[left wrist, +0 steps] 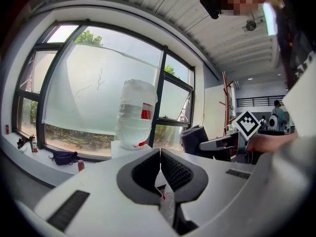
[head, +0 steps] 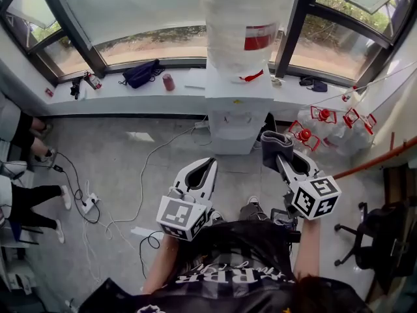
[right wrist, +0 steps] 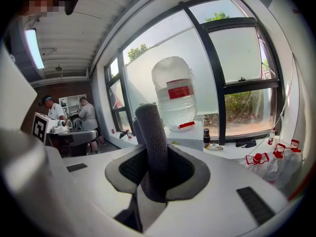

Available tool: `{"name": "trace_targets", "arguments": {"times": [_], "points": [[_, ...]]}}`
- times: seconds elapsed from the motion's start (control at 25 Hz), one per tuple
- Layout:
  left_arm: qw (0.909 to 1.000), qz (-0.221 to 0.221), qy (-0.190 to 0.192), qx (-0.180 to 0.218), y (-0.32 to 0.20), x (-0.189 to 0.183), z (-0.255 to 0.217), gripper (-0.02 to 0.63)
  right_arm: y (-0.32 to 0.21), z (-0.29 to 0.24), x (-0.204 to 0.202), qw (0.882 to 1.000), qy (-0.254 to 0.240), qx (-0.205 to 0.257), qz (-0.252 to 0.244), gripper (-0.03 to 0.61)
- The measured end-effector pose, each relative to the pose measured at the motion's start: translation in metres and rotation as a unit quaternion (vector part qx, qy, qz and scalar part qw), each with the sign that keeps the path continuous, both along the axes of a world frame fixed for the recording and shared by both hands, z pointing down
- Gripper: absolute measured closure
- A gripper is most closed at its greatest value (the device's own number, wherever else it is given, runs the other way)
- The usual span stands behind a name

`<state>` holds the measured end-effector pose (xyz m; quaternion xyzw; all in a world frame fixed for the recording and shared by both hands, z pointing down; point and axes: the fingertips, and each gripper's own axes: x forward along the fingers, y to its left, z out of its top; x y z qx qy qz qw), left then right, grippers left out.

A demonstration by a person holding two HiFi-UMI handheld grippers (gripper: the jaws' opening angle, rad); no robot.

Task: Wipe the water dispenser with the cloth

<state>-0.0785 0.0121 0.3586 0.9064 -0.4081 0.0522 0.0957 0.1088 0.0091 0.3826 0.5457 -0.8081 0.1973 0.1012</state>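
The white water dispenser [head: 238, 116] stands against the window wall with a large upturned bottle [head: 241, 25] on top. A folded grey cloth [head: 275, 142] sticks up from my right gripper [head: 281, 156], which is shut on it just right of the dispenser's front, apart from it. My left gripper [head: 207, 167] hovers below and left of the dispenser, jaws together with nothing between them. The right gripper view has the cloth [right wrist: 153, 142] upright in the jaws, the bottle [right wrist: 177, 98] behind it. In the left gripper view the bottle [left wrist: 136, 115] is ahead of the shut gripper [left wrist: 160, 154].
A windowsill holds a dark bag [head: 140, 74] and a red can [head: 169, 81]. Spare water bottles [head: 326, 126] with red caps lie on the floor right of the dispenser. Cables [head: 130, 188] trail across the floor at left, near people's legs [head: 26, 194]. An office chair [head: 384, 233] stands at right.
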Motion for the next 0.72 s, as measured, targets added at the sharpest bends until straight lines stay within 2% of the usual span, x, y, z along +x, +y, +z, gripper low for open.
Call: {"name": "trace_targets", "arguments": {"times": [0.24, 0.72], "points": [[1.0000, 0.002, -0.003, 0.000, 0.007, -0.001, 0.003, 0.595, 0.007, 0.000, 0.005, 1.000, 0.004, 0.002, 0.008, 0.466], [1.0000, 0.007, -0.003, -0.001, 0.019, -0.005, 0.004, 0.595, 0.023, 0.007, -0.010, 1.000, 0.004, -0.006, 0.003, 0.466]]}}
